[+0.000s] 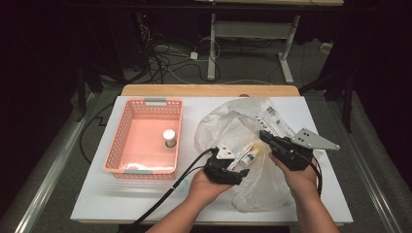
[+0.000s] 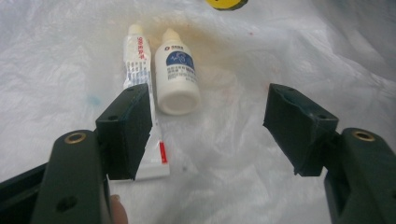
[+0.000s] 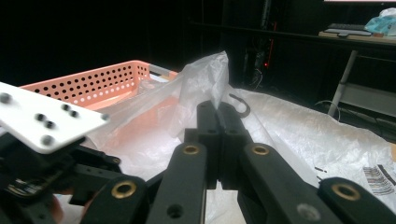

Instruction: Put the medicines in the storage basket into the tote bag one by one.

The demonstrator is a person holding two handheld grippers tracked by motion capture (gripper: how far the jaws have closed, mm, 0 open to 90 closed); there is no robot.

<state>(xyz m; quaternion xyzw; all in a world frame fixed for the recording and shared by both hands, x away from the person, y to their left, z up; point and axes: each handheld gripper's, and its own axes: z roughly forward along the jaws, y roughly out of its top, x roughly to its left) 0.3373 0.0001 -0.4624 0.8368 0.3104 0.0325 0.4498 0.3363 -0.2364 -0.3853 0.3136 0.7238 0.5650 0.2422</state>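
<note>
A crumpled clear plastic bag (image 1: 228, 126) lies on the white table cover. On it rest a white tube (image 1: 244, 150) (image 2: 137, 60) and a small white dropper bottle (image 1: 250, 158) (image 2: 176, 77) with a blue label, side by side. My left gripper (image 1: 233, 165) (image 2: 210, 107) hovers just short of them and is open; its left jaw overlaps the tube's lower half in the left gripper view. My right gripper (image 1: 266, 137) (image 3: 217, 112) is shut on a fold of the bag (image 3: 205, 74) and holds it raised.
A pink perforated basket (image 1: 145, 102) (image 3: 93, 81) stands on the left with a small white-capped jar (image 1: 169, 138) inside. A yellow object (image 2: 226, 3) peeks in beyond the bottle. Bare white cover (image 1: 97, 194) lies in front of the basket.
</note>
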